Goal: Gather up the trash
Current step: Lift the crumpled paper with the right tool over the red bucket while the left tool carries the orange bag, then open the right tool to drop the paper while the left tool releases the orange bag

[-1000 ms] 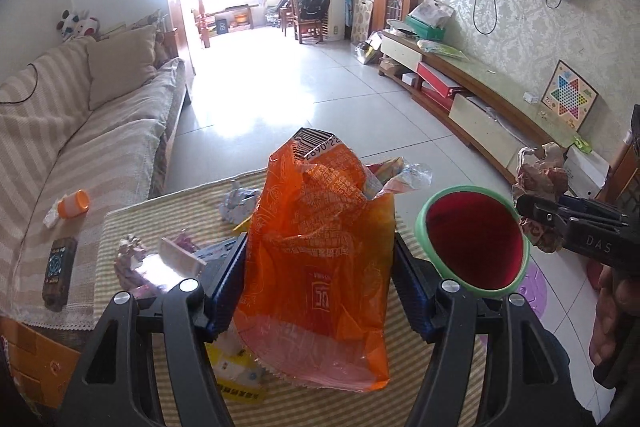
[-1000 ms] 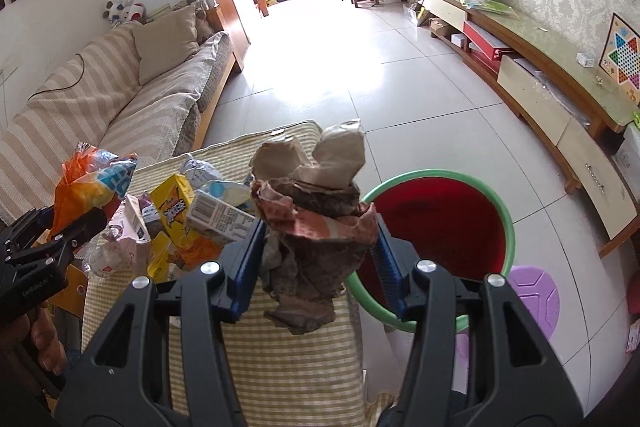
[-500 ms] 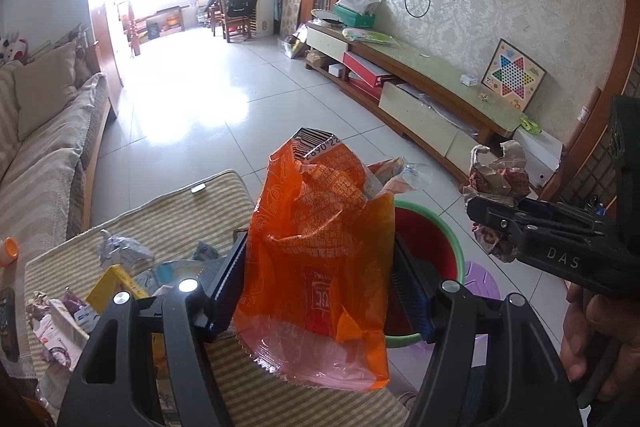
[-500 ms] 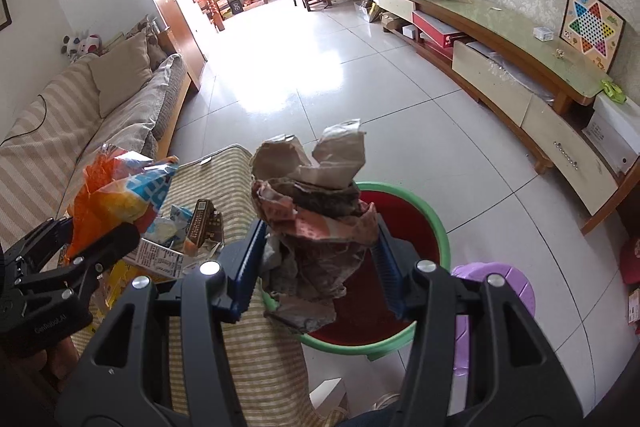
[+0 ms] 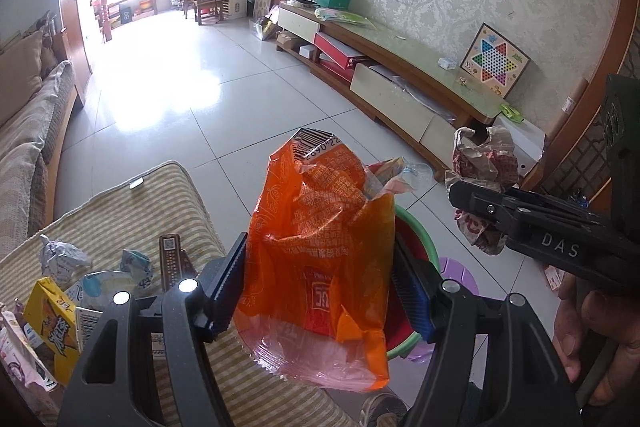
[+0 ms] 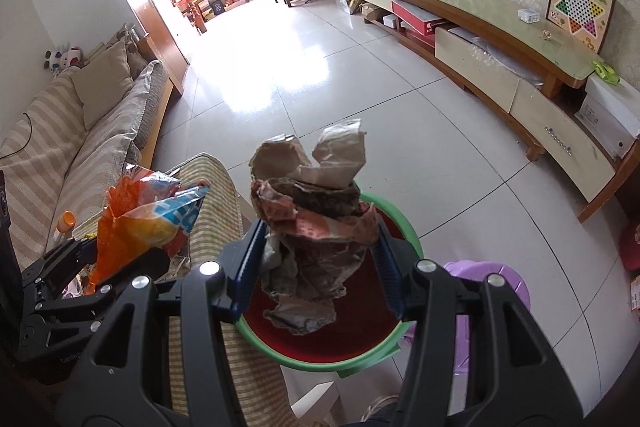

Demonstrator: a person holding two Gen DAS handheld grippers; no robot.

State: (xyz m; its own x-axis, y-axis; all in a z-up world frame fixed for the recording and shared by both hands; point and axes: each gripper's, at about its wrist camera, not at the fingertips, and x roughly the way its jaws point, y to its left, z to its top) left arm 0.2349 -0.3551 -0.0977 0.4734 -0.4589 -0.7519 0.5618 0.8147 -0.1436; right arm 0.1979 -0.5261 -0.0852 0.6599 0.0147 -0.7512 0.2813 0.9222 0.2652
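Note:
My left gripper [image 5: 318,289] is shut on a crumpled orange snack bag [image 5: 320,259], held over the table's right end with the bin's green rim [image 5: 416,231] just behind it. My right gripper [image 6: 316,271] is shut on a wad of brown and red crumpled paper [image 6: 316,227], which hangs directly above the red bin with a green rim [image 6: 320,351]. The right wrist view shows the left gripper [image 6: 120,263] and its orange bag [image 6: 140,223] at the left. The left wrist view shows the right gripper's black finger [image 5: 540,227] with the paper wad [image 5: 480,171] at the right.
More wrappers and small boxes [image 5: 56,311] lie on the striped table cloth [image 5: 132,211]. A purple stool [image 6: 492,291] stands beside the bin. A striped sofa [image 6: 60,147] runs along the left and a low TV cabinet [image 6: 500,39] along the right, with tiled floor between.
Both grippers have swung right, from over the table toward the bin, each still gripping its trash. The paper wad now hangs over the bin's opening.

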